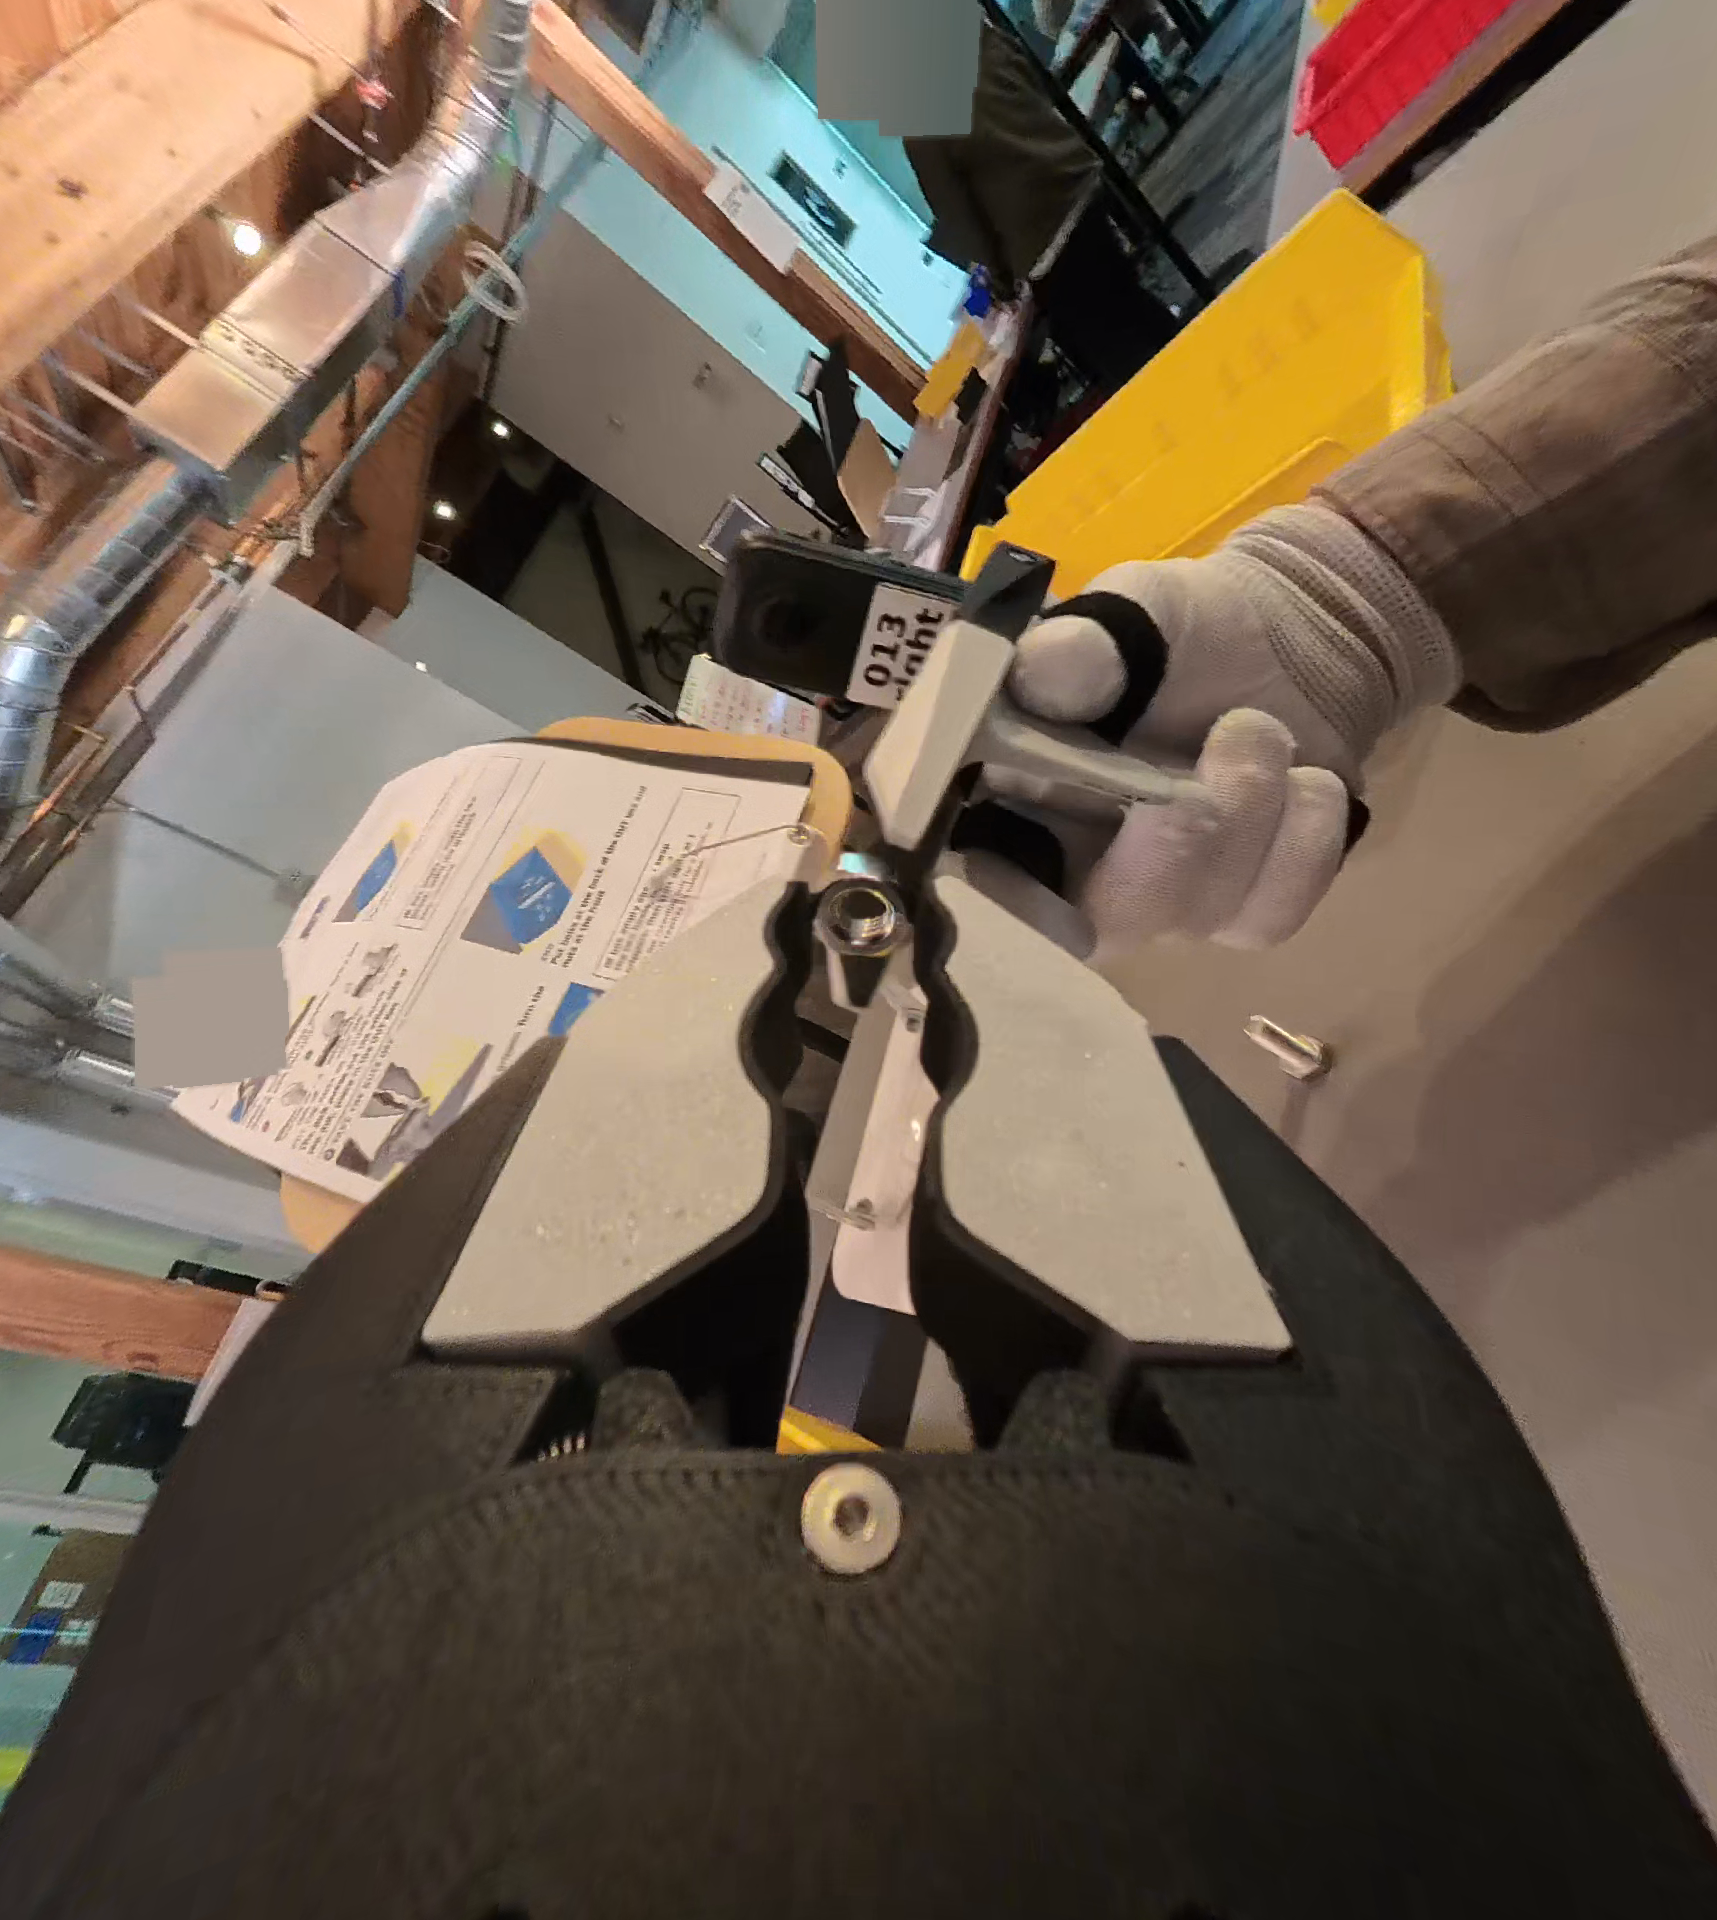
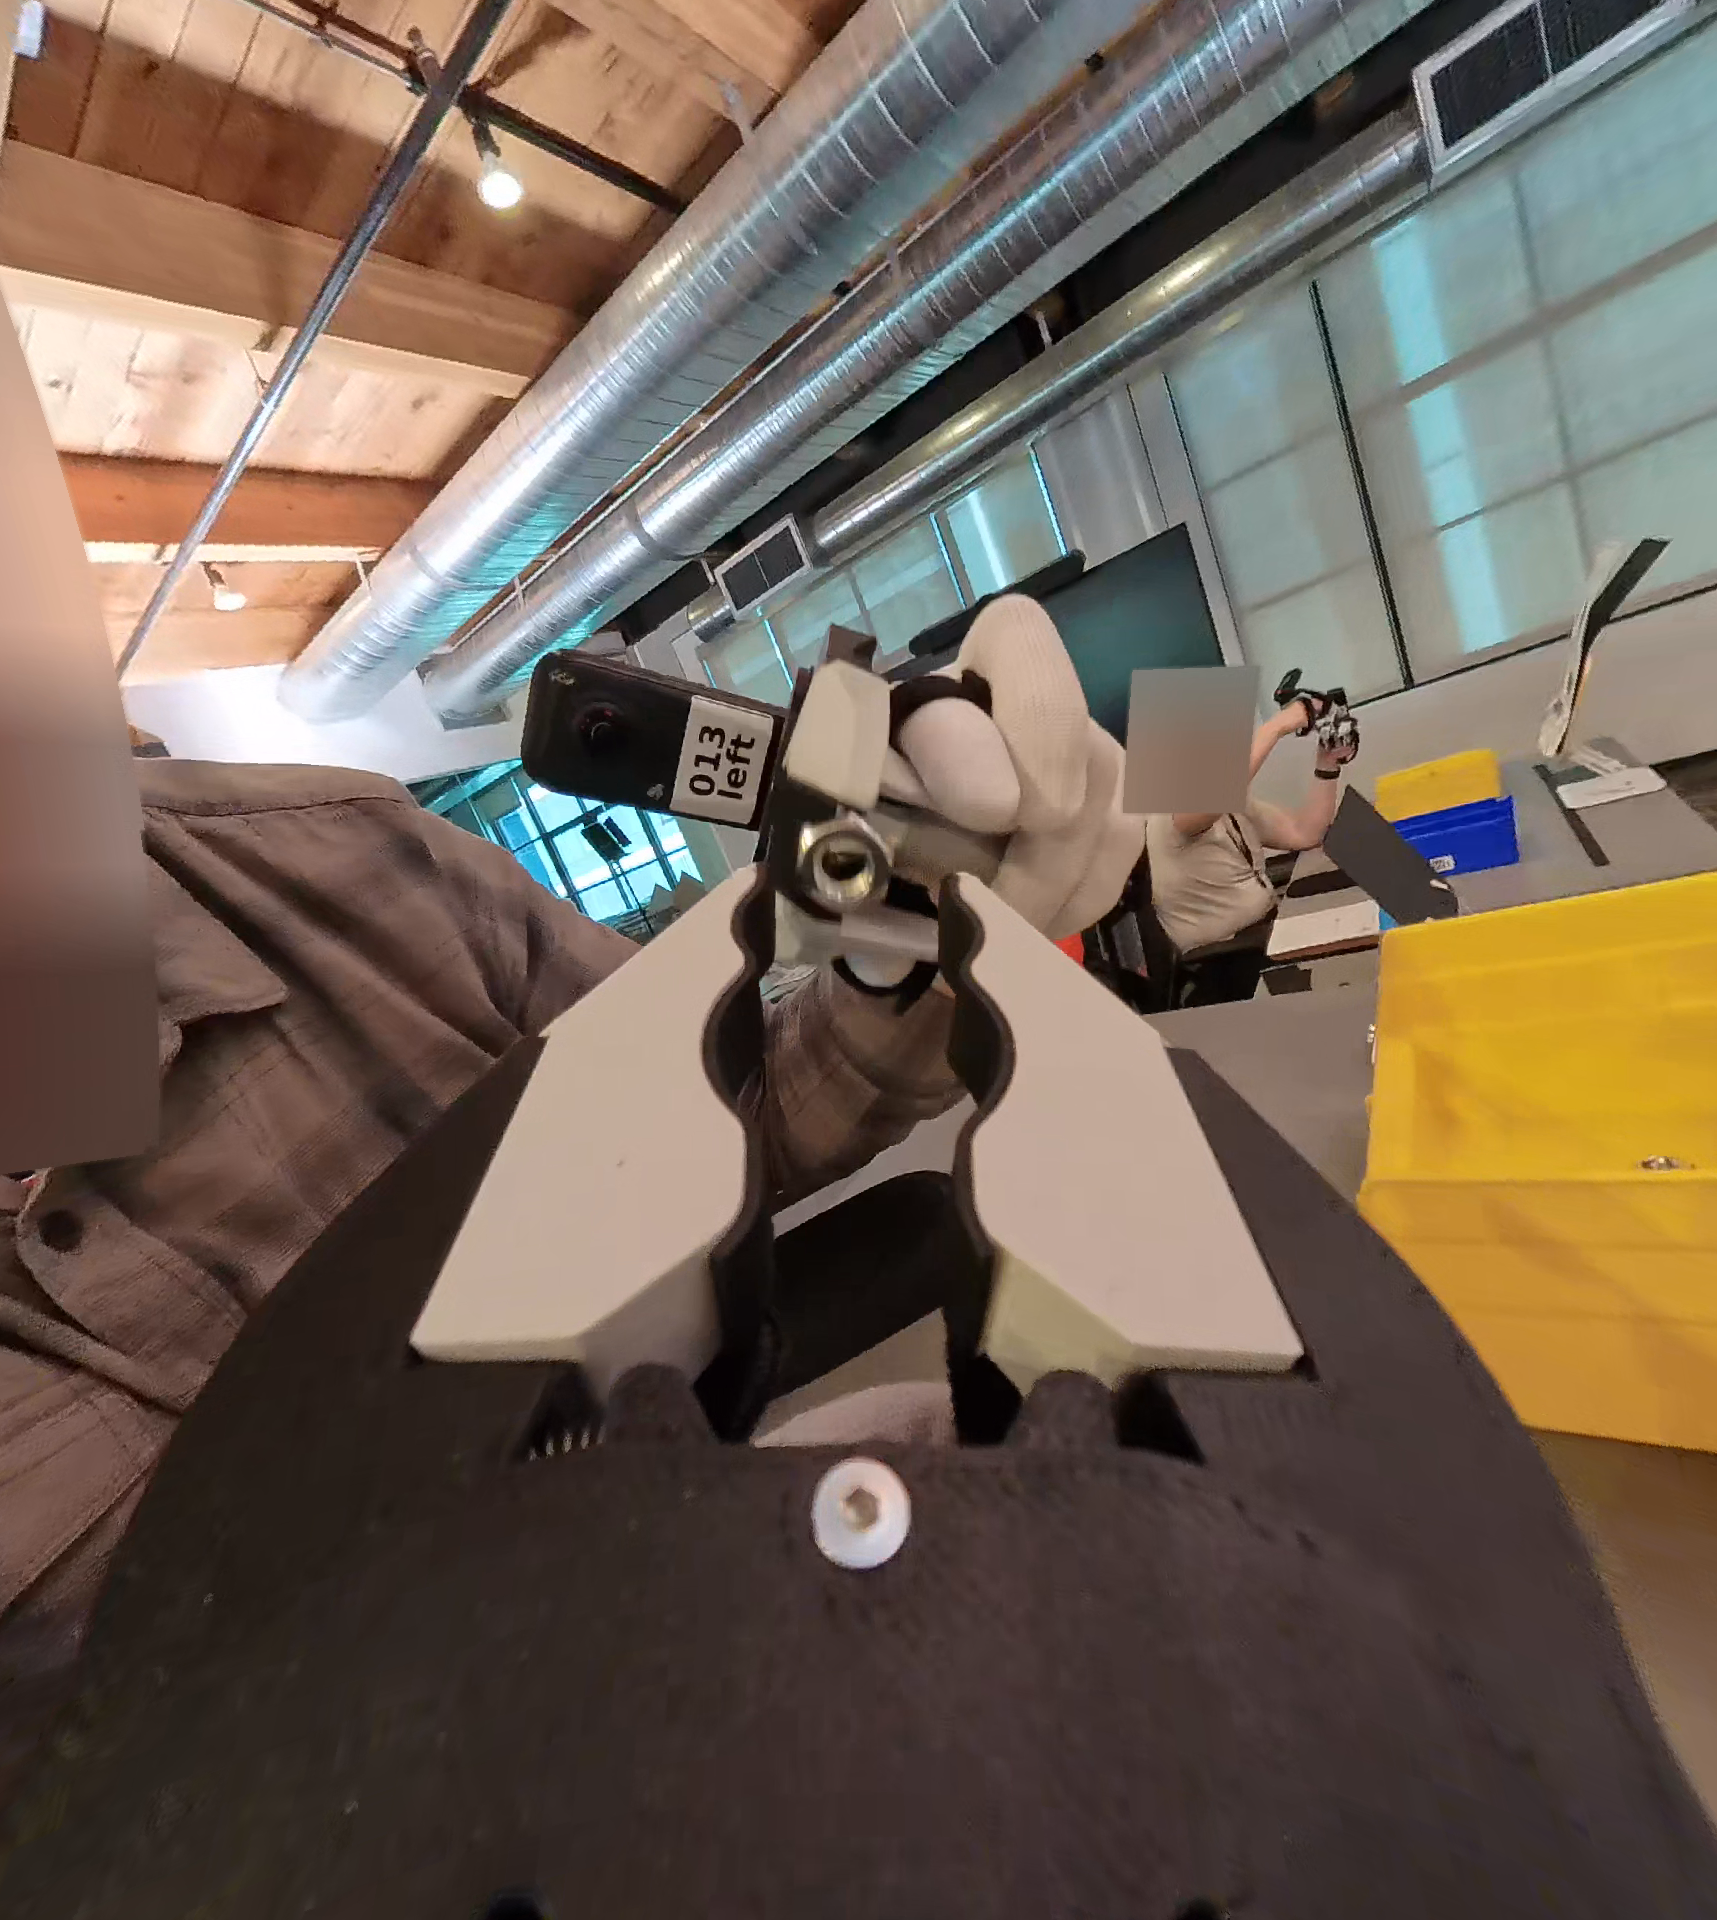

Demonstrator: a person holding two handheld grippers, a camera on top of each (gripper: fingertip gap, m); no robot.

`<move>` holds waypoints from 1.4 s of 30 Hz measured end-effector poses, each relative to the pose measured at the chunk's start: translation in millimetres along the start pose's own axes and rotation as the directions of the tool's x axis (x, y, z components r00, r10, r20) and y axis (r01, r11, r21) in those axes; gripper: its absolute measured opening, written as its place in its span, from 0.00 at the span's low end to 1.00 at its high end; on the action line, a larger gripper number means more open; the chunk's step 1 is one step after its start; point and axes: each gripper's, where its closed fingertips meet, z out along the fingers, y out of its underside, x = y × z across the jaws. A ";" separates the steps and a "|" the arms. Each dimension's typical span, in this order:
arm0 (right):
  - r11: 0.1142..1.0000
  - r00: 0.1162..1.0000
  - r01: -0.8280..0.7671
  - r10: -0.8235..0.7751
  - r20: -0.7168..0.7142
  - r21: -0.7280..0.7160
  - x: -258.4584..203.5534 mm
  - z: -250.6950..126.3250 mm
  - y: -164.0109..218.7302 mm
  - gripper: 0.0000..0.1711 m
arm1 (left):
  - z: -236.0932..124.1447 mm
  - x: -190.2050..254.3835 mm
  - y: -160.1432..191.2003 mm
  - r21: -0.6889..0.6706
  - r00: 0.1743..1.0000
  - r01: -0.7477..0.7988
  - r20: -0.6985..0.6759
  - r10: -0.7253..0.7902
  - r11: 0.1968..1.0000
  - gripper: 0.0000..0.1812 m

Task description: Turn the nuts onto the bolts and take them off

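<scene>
A silver hex nut (image 1: 861, 920) sits between the black pads at the tip of my left gripper (image 1: 859, 904), which is shut on it. Its hole faces the camera. The same nut shows in the right wrist view (image 2: 838, 857), held by the left gripper (image 2: 849, 842) in a white-gloved hand (image 2: 1020, 748). My right gripper (image 2: 852, 888) faces it tip to tip. Its jaws stand a narrow gap apart, and the nut is at or just beyond their tips with space on either side. A silver bolt (image 1: 1285, 1044) lies loose on the grey table (image 1: 1560, 1195).
A yellow bin (image 1: 1238, 416) (image 2: 1602, 1174) stands on the table on the right. A clipboard with an instruction sheet (image 1: 521, 935) stands behind the grippers. A person in a brown shirt (image 2: 314, 1039) is close on the left. Another person sits at a far table (image 2: 1218, 862). My two grippers' fingertips are within a few centimetres of each other. From either gripper's tips it is about 25 centimeters to the silver bolt (image 1: 1285, 1044).
</scene>
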 end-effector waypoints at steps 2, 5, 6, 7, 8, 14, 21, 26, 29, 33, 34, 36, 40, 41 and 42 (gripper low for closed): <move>1.000 1.000 -0.020 0.019 -0.002 -0.010 0.6 0.8 1.0 0.17 | 2.3 1.2 -1.3 -0.004 0.999 -0.035 0.008 0.035 0.999 0.11; 1.000 1.000 -0.008 0.008 0.027 0.002 -3.9 0.3 -0.2 0.09 | 3.9 0.6 -0.8 -0.008 0.999 -0.049 0.011 0.050 0.999 0.11; 1.000 1.000 0.002 -0.002 0.024 0.001 -3.7 0.4 -0.3 0.09 | 3.8 0.8 -1.2 -0.003 0.999 -0.044 0.008 0.044 0.999 0.11; 1.000 1.000 0.021 -0.021 0.018 -0.001 -3.7 0.5 -0.2 0.09 | 3.6 0.9 -1.2 -0.001 0.999 -0.037 0.003 0.037 0.999 0.11; 1.000 1.000 0.024 -0.024 0.012 -0.003 -3.3 1.0 -0.2 0.09 | 3.1 0.4 -0.9 -0.002 0.999 -0.050 0.008 0.050 0.999 0.11; 0.993 0.991 0.094 -0.100 -0.084 -0.076 -0.1 -8.4 -4.8 0.09 | 1.1 -11.2 1.4 -0.017 0.998 0.039 0.056 -0.038 0.999 0.17; 0.701 0.698 -0.039 -0.491 -0.522 -0.712 52.8 -145.0 41.8 0.09 | 27.4 18.2 38.3 -0.180 0.952 0.296 -0.023 -0.305 0.938 0.24; 0.414 0.620 -0.370 -0.557 -0.553 -0.832 64.0 -225.1 97.8 0.09 | 72.6 88.6 67.5 -0.331 0.873 0.373 -0.190 -0.448 0.867 0.25; 0.287 0.638 -0.461 -0.551 -0.538 -0.840 73.1 -245.2 127.8 0.09 | 94.1 111.1 84.3 -0.365 0.838 0.385 -0.246 -0.486 0.848 0.25; 0.200 0.682 -0.480 -0.527 -0.507 -0.854 81.2 -247.9 153.3 0.09 | 108.0 125.0 105.4 -0.383 0.790 0.432 -0.276 -0.548 0.816 0.23; 0.186 0.693 -0.478 -0.521 -0.499 -0.858 81.7 -246.8 157.2 0.09 | 109.4 128.5 108.9 -0.386 0.776 0.446 -0.282 -0.564 0.808 0.23; 0.184 0.703 -0.465 -0.518 -0.487 -0.866 83.2 -240.8 158.9 0.09 | 111.4 134.8 114.9 -0.387 0.771 0.450 -0.286 -0.569 0.805 0.23; 0.187 0.710 -0.465 -0.506 -0.491 -0.865 83.8 -235.2 161.5 0.09 | 112.9 148.8 127.2 -0.420 0.752 0.445 -0.305 -0.585 0.791 0.23; 0.193 0.708 -0.469 -0.502 -0.498 -0.862 83.8 -235.3 161.5 0.09 | 112.7 149.6 129.2 -0.423 0.747 0.450 -0.305 -0.591 0.787 0.23; 0.200 0.706 -0.471 -0.498 -0.503 -0.859 83.8 -235.4 161.5 0.09 | 112.1 149.8 130.1 -0.421 0.743 0.454 -0.307 -0.595 0.785 0.23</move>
